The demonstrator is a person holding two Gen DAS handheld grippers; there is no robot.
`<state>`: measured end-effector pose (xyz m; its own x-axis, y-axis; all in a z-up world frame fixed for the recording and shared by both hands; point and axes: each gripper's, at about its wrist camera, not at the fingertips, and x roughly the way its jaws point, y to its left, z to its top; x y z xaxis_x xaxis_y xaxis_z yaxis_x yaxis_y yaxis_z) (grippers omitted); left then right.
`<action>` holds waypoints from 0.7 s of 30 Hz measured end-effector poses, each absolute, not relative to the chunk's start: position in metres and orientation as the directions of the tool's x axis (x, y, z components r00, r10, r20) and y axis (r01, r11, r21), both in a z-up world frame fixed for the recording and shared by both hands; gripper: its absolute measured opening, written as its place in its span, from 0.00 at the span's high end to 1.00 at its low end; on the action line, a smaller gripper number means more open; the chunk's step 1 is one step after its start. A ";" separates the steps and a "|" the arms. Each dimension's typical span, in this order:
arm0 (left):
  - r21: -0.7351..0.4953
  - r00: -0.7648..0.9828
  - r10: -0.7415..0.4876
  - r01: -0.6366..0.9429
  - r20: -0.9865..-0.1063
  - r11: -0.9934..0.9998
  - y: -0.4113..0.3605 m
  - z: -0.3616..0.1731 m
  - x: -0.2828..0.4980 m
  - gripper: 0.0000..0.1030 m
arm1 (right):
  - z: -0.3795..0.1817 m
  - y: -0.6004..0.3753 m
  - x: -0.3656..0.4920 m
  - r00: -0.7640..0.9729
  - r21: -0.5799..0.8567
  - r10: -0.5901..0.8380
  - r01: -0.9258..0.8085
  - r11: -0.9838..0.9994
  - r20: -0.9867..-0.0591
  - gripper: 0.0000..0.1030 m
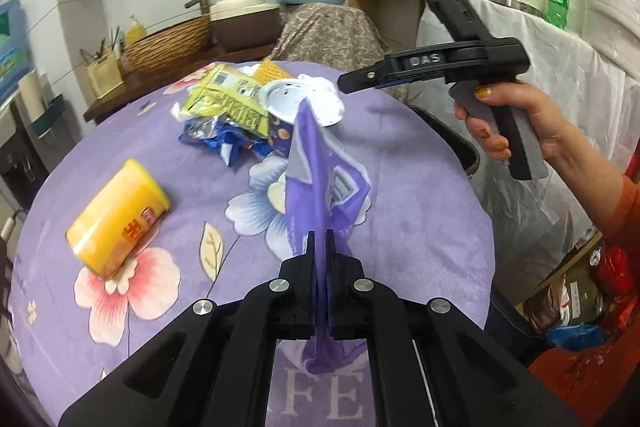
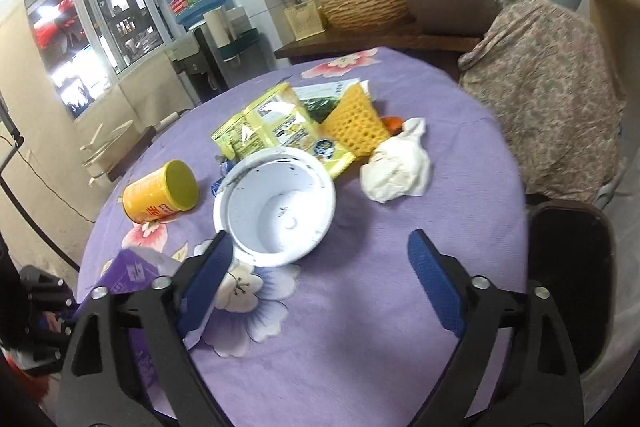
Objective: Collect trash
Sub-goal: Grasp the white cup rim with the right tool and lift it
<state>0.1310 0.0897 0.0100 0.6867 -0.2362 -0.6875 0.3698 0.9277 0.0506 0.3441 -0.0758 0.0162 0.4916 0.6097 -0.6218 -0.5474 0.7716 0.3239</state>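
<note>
My left gripper [image 1: 320,241] is shut on a purple wrapper [image 1: 320,167] and holds it upright above the purple flowered tablecloth [image 1: 420,207]. The wrapper also shows in the right wrist view [image 2: 132,269] at the lower left. My right gripper [image 2: 318,269] is open and empty, just short of a white plastic bowl [image 2: 276,203] lying on its side. Its left fingertip [image 2: 212,259] is near the bowl's rim. In the left wrist view the right gripper [image 1: 352,83] hovers beside the trash pile. A yellow can [image 1: 116,215] lies on its side.
The pile holds yellow packets [image 2: 272,129], a yellow foam net [image 2: 356,123], a crumpled white tissue [image 2: 396,163] and a blue wrapper [image 1: 224,139]. A dark bin [image 2: 568,275] stands at the table's right edge. A cloth-covered chair [image 2: 552,95] stands behind.
</note>
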 end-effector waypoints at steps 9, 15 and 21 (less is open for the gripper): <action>0.014 0.677 -0.242 0.350 -0.695 0.937 0.097 0.003 0.124 0.96 | -0.016 -0.039 0.381 0.399 0.385 0.586 -0.479 0.789 -0.705 0.52; 0.051 0.654 -0.217 0.365 -0.725 0.930 0.088 -0.008 0.127 0.96 | -0.031 -0.034 0.375 0.364 0.385 0.584 -0.490 0.783 -0.725 0.82; 0.057 0.646 -0.206 0.361 -0.735 0.931 0.083 -0.009 0.137 0.96 | -0.022 -0.040 0.356 0.405 0.348 0.597 -0.538 0.768 -0.693 0.92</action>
<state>0.1367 0.0834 -0.0086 0.6456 -0.2058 -0.7354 0.3614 0.9307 0.0569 0.3562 -0.0403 -0.0223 0.4050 0.5970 -0.6925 -0.5379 0.7680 0.3475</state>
